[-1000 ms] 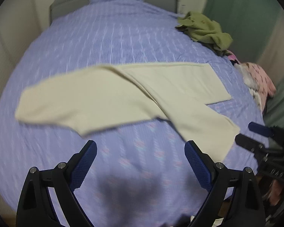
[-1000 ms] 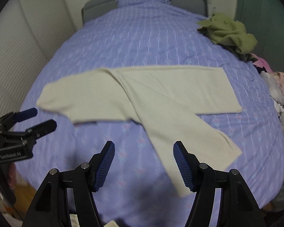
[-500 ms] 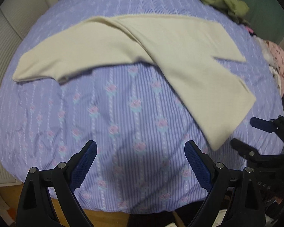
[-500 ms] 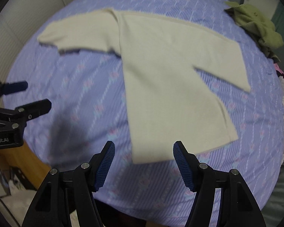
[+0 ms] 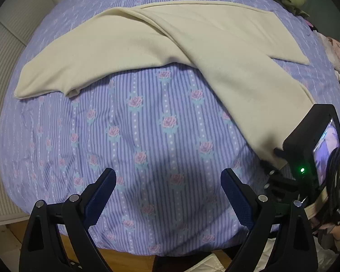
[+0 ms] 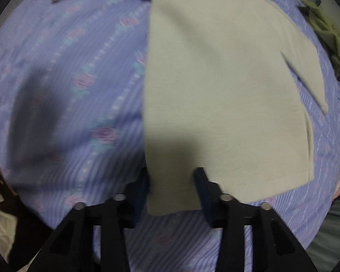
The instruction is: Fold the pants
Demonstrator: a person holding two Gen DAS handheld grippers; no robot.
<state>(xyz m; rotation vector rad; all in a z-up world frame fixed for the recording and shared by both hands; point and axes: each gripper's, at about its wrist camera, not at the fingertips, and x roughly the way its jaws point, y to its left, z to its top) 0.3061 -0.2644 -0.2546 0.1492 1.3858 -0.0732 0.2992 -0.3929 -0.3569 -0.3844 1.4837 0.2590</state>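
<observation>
The cream fleece pants (image 5: 215,52) lie spread across the lavender striped, rose-printed bedspread (image 5: 147,124), one leg running toward the bed's left side, the other angling down to its near edge. Since a second ago we have dropped both tools from a high overview to just above the bed, so the first fold is about to start. Our right gripper (image 6: 172,181) now straddles the near leg's hem corner, its fingers closing on the fabric but not yet pinching. Our left gripper (image 5: 167,195) hangs wide open over bare bedspread, holding nothing.
</observation>
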